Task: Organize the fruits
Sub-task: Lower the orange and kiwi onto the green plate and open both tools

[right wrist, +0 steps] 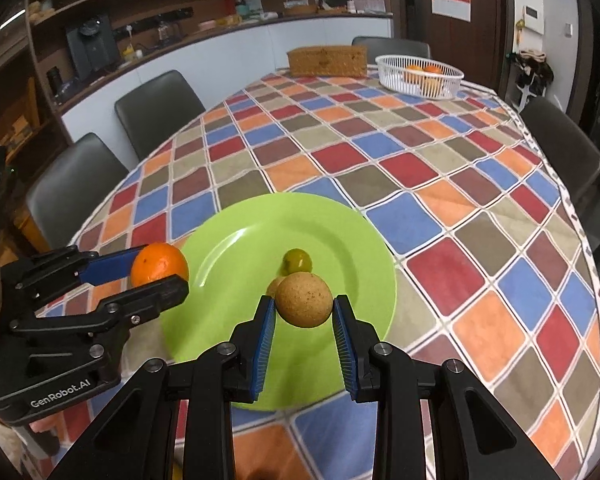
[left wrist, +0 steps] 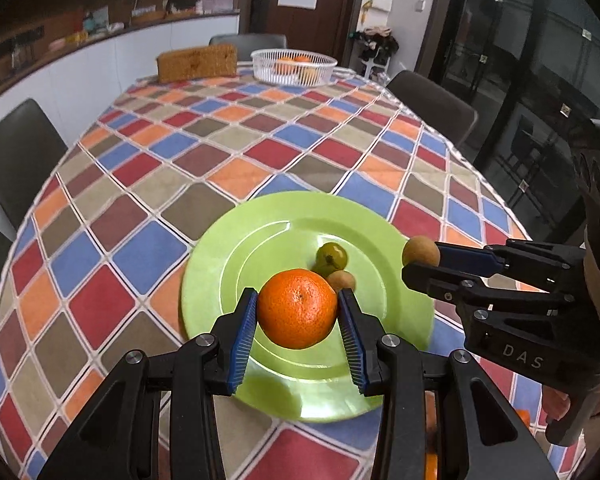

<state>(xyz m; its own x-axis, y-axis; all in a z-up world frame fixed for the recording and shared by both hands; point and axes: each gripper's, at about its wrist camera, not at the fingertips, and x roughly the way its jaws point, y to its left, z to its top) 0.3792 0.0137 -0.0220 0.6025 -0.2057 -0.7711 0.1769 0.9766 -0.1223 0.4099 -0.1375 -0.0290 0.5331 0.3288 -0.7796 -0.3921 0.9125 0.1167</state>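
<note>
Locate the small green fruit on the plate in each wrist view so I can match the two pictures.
Left wrist view: the green fruit lies on the green plate, just above and right of the orange held by the left gripper.
Right wrist view: the green fruit sits mid-plate, just above the tan fruit held by the right gripper.
Shared landmark: the white basket at the table's far end.

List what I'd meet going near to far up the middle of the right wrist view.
right gripper holding the tan round fruit → green fruit on the green plate → checkered tablecloth → white basket of oranges.
</note>
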